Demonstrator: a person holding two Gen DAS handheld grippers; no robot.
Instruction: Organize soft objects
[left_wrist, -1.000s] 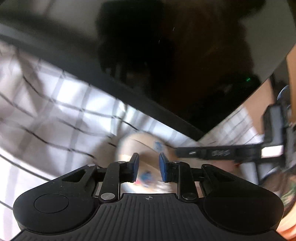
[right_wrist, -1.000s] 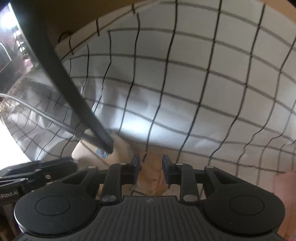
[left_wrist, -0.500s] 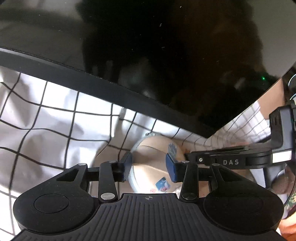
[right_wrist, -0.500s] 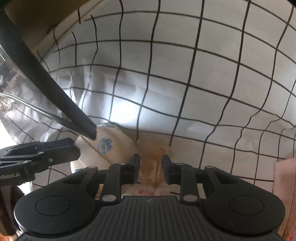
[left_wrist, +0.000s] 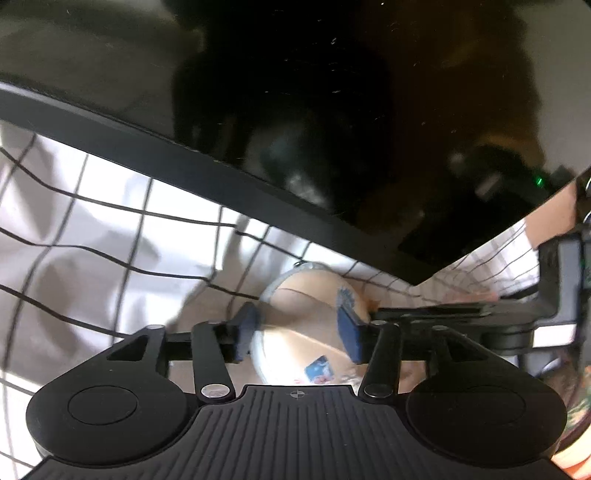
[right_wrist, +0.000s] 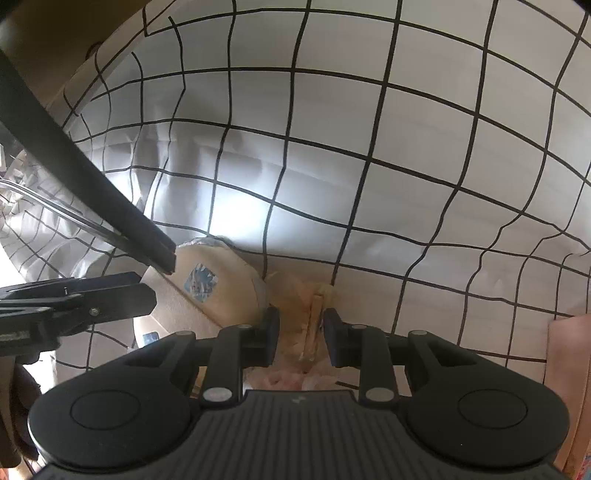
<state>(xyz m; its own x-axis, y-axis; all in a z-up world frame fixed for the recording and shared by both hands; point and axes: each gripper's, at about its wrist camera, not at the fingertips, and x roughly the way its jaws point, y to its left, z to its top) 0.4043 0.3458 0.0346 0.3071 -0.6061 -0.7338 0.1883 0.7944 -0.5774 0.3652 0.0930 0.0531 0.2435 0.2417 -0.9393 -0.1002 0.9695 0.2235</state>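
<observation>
Tan soft object (left_wrist: 314, 325), rounded, with small blue printed patches and a pale grey edge band, lies on the white cloth with a black grid (left_wrist: 92, 221). All positions below are relative to this object.

Left gripper (left_wrist: 299, 332): blue pads on either side of the object, jaws wide and having just been opening. The object sits between them; the left pad shows a gap, while contact at the right pad cannot be judged.

Right gripper (right_wrist: 300, 332): just beside the object on its right in the right wrist view, jaws narrow. Crumpled beige-pink soft material (right_wrist: 310, 332) fills the gap between the pads; it looks pinched, though the actual pad contact is not clearly visible.

Black monitor (left_wrist: 332, 110): its lower edge runs directly behind and above the object, and one corner hangs just over the object's top in the right wrist view.

The cloth spreads out on all sides, wrinkled near the object. A bare forearm (left_wrist: 550, 218) shows well off to the right, at the monitor's far corner.
</observation>
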